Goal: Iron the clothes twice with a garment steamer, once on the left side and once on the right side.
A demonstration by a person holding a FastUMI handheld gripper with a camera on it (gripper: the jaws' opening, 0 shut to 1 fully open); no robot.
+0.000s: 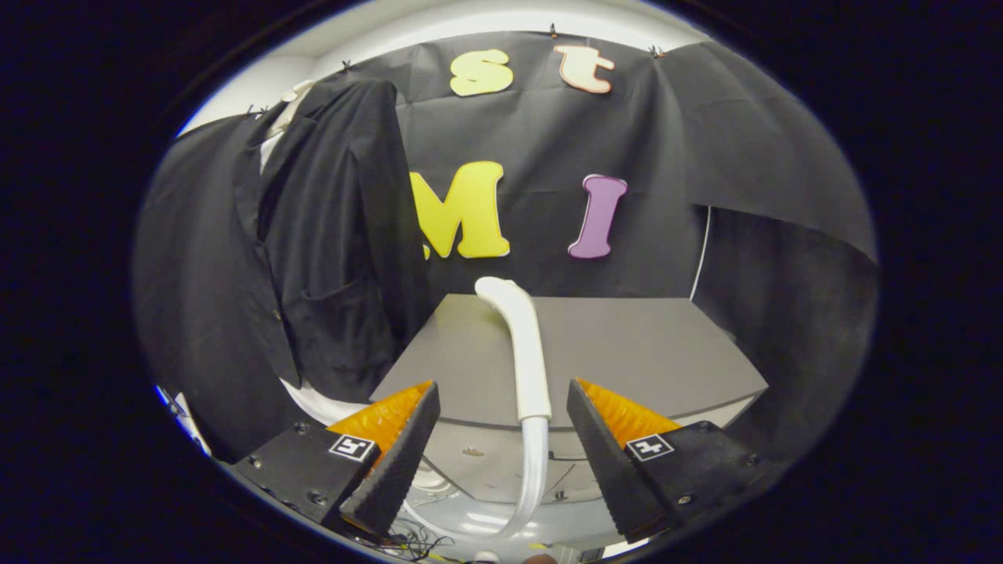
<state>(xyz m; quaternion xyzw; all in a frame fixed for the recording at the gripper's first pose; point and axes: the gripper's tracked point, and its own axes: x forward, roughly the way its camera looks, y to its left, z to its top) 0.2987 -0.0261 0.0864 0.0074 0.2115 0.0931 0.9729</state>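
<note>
tongs (501,407) spread wide, unclenched | steamer (523,345) between fingers, untouched | jacket (329,235) hanging beyond

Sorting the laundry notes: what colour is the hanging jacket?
Black, the jacket in the gripper view; claw open.
</note>
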